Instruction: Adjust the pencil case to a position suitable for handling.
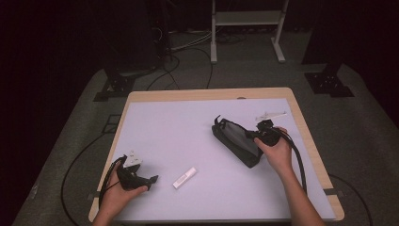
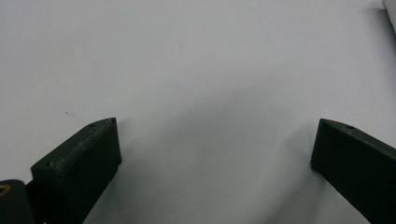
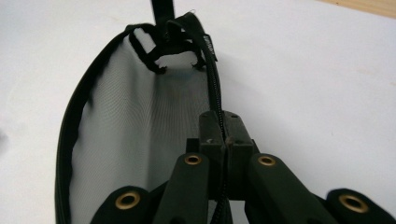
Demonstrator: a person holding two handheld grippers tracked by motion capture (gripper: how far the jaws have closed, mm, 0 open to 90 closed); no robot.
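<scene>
Here the right gripper (image 1: 261,133) has its jaws clenched on the zippered edge of a black mesh pouch (image 1: 236,140). In the right gripper view the two black jaws of this gripper (image 3: 224,140) meet tight around the zipper band, with the pouch (image 3: 121,126) opening away from them: grey mesh panel on one side, black binding curving around it, and a tangle of black loops at the far end. In the high view the pouch lies on the right half of the white table top (image 1: 179,127), slanting from upper left to lower right, and the person's right hand (image 1: 277,153) grips the tool just beside its near end.

The left gripper (image 1: 141,179) rests low at the near left corner of the table, held in the left hand (image 1: 120,193). Its jaws stand wide apart and released, with bare white surface between them in the left gripper view (image 2: 215,154).

A small white stick-shaped object (image 1: 184,177), possibly a tube or marker, lies on the table between the two hands, nearer the left gripper. A pale, thin object (image 1: 271,114) lies near the far right edge, too small to identify.
</scene>
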